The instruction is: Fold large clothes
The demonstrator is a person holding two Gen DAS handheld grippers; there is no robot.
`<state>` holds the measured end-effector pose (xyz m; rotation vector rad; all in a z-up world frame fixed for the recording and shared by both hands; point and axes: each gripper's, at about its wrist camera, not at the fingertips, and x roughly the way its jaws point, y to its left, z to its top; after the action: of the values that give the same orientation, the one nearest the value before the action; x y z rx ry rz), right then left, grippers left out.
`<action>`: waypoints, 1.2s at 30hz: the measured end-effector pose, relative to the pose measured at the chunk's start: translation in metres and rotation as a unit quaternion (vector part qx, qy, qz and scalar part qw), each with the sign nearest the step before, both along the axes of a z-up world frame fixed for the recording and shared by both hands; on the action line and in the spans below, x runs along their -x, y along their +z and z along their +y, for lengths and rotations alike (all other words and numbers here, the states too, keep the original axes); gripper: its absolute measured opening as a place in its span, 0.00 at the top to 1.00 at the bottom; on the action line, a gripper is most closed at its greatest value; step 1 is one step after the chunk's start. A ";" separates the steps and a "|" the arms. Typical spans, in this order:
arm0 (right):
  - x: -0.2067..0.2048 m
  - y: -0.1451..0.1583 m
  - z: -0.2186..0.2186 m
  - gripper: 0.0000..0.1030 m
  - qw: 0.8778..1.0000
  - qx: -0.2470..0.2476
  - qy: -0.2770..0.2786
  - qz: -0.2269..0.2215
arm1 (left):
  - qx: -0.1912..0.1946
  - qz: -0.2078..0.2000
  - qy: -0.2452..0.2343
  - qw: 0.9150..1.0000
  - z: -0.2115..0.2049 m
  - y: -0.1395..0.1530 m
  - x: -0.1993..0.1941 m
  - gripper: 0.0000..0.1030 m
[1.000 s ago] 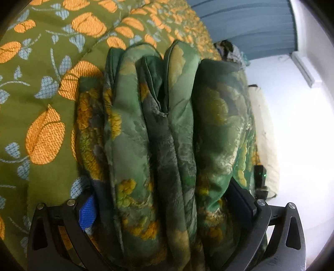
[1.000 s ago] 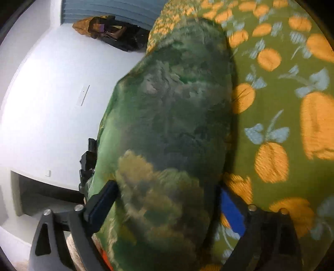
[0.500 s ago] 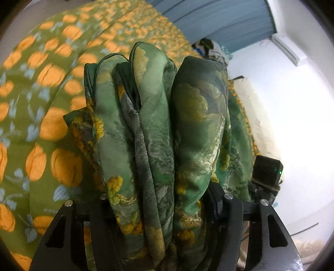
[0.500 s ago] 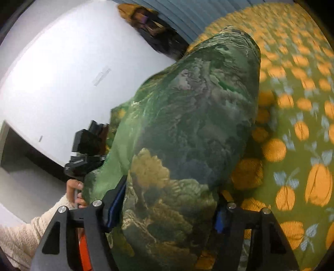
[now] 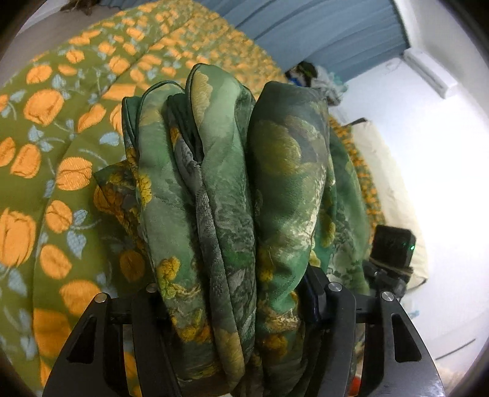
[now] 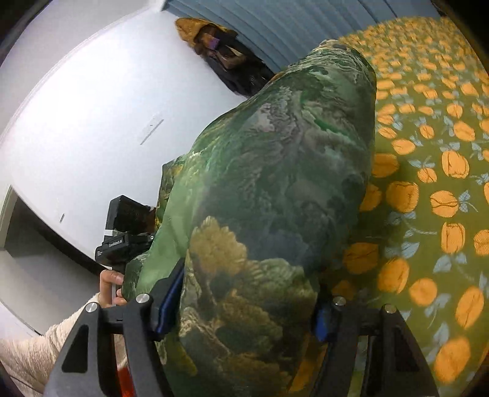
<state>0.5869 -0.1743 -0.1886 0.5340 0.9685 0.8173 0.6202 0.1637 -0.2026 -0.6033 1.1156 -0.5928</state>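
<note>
Both grippers are clamping the same folded green garment. From the left wrist camera, the left gripper [image 5: 232,293] is squeezing a thick stack of the garment [image 5: 232,189] between its 2 black fingers [image 5: 314,296]; the folds are standing on edge in about 4 rounded layers, packed tight from one jaw to the other, so the jaws are standing fairly wide yet pressing on cloth. The fabric is a silky green brocade with yellow and grey floral patches. It is hanging above the bedspread [image 5: 45,171], an olive quilt printed with orange tulips and pale blue leaves, and one loose corner of the cloth is trailing down on the left toward the quilt (whether it is touching there cannot be told).

From the right wrist camera, the right gripper [image 6: 244,308] is likewise gripping the bundle [image 6: 275,189], with blue pads [image 6: 169,294] pressing into its sides. The bundle is reaching away from the camera as 1 broad, rounded mass, with the tulip quilt [image 6: 434,189] lying to its right. To its left, the other gripper's camera block [image 6: 128,226] is showing, with a person's hand [image 6: 110,288] in a cream fleece sleeve [image 6: 36,348] holding the handle. A blue pleated curtain [image 6: 293,24] is hanging behind, with a heap of dark and mustard clothes [image 6: 214,45] below it, against a white wall [image 6: 76,100].
</note>
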 end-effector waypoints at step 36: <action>0.191 0.153 0.030 0.12 0.876 0.361 -0.211 -0.240 | -0.399 -0.235 0.201 0.863 -0.067 0.145 0.233 0.00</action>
<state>0.3959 -0.1447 -0.0360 -0.1206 0.5910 0.1326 0.3869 0.0969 -0.0574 0.0541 0.6449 0.1172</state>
